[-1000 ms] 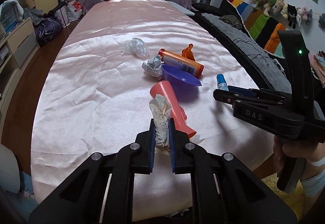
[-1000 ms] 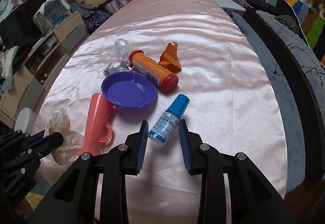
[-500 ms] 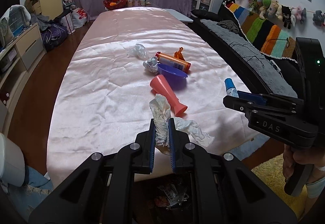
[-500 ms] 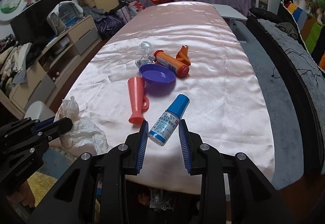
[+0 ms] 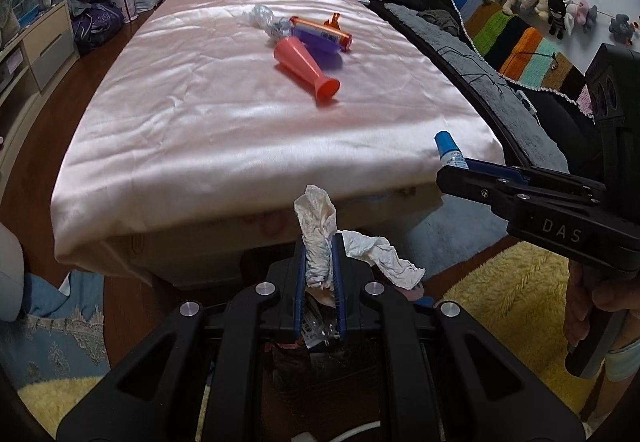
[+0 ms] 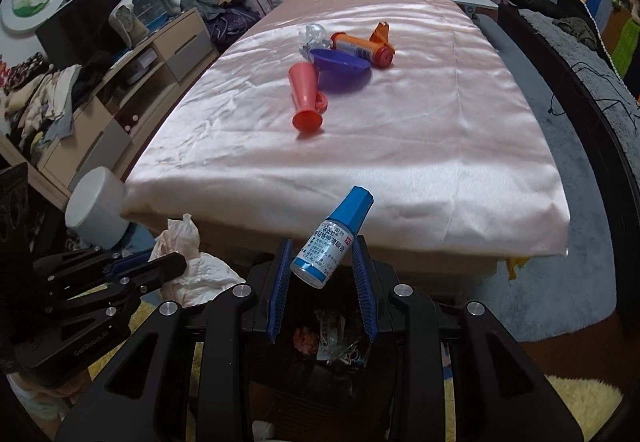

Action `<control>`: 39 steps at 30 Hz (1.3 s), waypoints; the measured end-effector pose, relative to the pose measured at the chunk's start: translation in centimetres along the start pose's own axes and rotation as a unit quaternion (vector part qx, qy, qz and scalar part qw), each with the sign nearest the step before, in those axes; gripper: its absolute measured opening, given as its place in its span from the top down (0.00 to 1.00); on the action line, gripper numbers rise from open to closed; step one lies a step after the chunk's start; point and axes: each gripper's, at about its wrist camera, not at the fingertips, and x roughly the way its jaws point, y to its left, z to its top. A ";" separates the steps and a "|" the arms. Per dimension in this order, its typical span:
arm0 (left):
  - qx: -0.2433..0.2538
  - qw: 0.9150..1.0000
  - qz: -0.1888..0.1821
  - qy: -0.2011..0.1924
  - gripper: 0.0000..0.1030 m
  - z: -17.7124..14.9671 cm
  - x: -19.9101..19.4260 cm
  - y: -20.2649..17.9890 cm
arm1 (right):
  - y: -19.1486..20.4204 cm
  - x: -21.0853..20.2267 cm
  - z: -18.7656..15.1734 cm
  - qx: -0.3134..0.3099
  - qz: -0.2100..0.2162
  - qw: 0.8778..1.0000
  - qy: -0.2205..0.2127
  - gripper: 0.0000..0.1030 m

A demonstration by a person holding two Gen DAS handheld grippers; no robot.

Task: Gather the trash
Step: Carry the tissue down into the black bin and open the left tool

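Carrying both items off the desk (image 5: 168, 145): left tongs (image 5: 319, 270) clamped on crumpled tissue (image 5: 316, 238), right tongs (image 6: 322, 274) clamped on eye-drop bottle (image 6: 330, 242). Now withdrawn past desk edge, above trash bin (image 6: 332, 346). Ready for release; remaining litter still on desk.

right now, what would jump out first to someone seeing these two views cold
The two loaded grippers: the left gripper pinches a crumpled white tissue, and the right gripper clamps a small blue-capped bottle, both off the near edge of the pink-covered table over a dark bin of trash. On the table, a coral horn lies beside a purple dish.
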 end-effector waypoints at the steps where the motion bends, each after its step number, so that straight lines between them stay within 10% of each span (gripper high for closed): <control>1: -0.001 1.000 -0.001 0.006 0.89 -0.6 0.4 -0.1 | 0.2 0.2 -0.5 0.000 0.000 1.000 0.004 0.69; 23: -0.003 0.997 -0.002 0.072 0.86 -6.2 6.1 0.0 | 0.4 5.2 -6.8 -0.011 0.023 0.997 0.069 0.67; 31: -0.006 0.998 0.006 0.069 0.63 -6.4 5.9 0.3 | 0.1 5.3 -6.5 0.002 0.024 0.998 0.065 0.67; 34: -0.012 0.998 0.008 0.066 0.56 -6.5 5.7 0.6 | 0.1 5.3 -6.4 0.007 0.017 0.998 0.063 0.58; 39: -0.015 0.998 0.022 0.051 0.15 -5.9 4.9 0.8 | -0.6 4.4 -6.1 0.021 -0.005 0.999 0.034 0.14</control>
